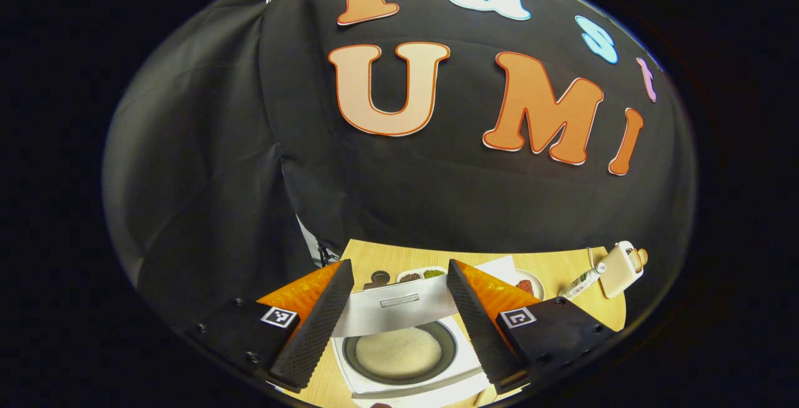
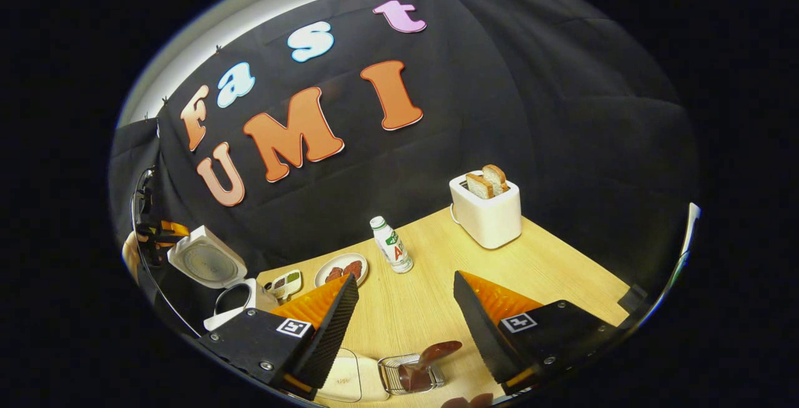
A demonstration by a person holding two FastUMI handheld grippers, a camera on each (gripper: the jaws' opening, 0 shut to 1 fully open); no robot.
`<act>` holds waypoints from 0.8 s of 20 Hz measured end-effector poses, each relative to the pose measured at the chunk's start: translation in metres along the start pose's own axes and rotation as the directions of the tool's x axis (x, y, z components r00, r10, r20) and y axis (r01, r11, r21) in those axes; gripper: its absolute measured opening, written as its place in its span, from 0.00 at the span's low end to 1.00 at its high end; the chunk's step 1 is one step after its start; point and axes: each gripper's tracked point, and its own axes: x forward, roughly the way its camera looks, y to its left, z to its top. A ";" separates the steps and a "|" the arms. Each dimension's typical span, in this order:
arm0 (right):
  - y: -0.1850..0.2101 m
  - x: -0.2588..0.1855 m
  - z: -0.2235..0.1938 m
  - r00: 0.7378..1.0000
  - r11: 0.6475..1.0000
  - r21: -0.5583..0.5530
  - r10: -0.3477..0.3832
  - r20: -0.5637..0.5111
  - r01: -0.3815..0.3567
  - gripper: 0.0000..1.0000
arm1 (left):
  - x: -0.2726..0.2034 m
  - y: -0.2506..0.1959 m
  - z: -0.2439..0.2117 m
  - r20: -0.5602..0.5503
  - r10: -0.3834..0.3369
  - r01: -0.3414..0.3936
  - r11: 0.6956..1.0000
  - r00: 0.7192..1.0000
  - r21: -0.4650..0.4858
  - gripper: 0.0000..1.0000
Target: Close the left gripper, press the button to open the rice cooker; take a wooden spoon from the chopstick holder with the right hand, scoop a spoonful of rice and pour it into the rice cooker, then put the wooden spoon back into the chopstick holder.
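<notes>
The white rice cooker (image 1: 437, 378) stands open below my left gripper (image 1: 399, 264), its steel-lined lid (image 1: 396, 309) tilted up and pale rice (image 1: 398, 352) heaped in the dark pot. That gripper is open and holds nothing. In the right gripper view the cooker (image 2: 240, 302) sits far left with its lid (image 2: 206, 263) raised. My right gripper (image 2: 406, 277) is open over the table. Just below it a wire chopstick holder (image 2: 390, 383) holds a brown wooden spoon (image 2: 437, 352). A clear container of rice (image 2: 343, 378) lies left of the holder.
A white toaster (image 2: 487, 211) with bread slices stands at the back right, a small bottle (image 2: 392, 244) in front of the cloth wall. A plate of red food (image 2: 342, 269) and a divided dish (image 2: 287, 283) sit near the cooker. A hand (image 2: 131, 252) holds the other gripper far left.
</notes>
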 end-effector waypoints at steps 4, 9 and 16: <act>-0.002 0.001 0.003 0.999 0.998 -0.029 0.046 -0.019 -0.047 0.95 | -0.023 -0.010 -0.045 -0.052 -0.008 0.007 1.000 0.999 -0.017 1.00; -0.006 0.001 0.002 0.995 0.994 -0.052 0.091 -0.048 -0.094 0.95 | -0.041 -0.023 -0.109 -0.101 0.010 -0.012 1.000 0.995 -0.018 1.00; -0.019 0.001 -0.020 0.986 0.992 -0.053 0.112 -0.120 -0.119 0.95 | -0.042 -0.023 -0.168 -0.045 0.075 -0.076 0.997 0.996 -0.020 1.00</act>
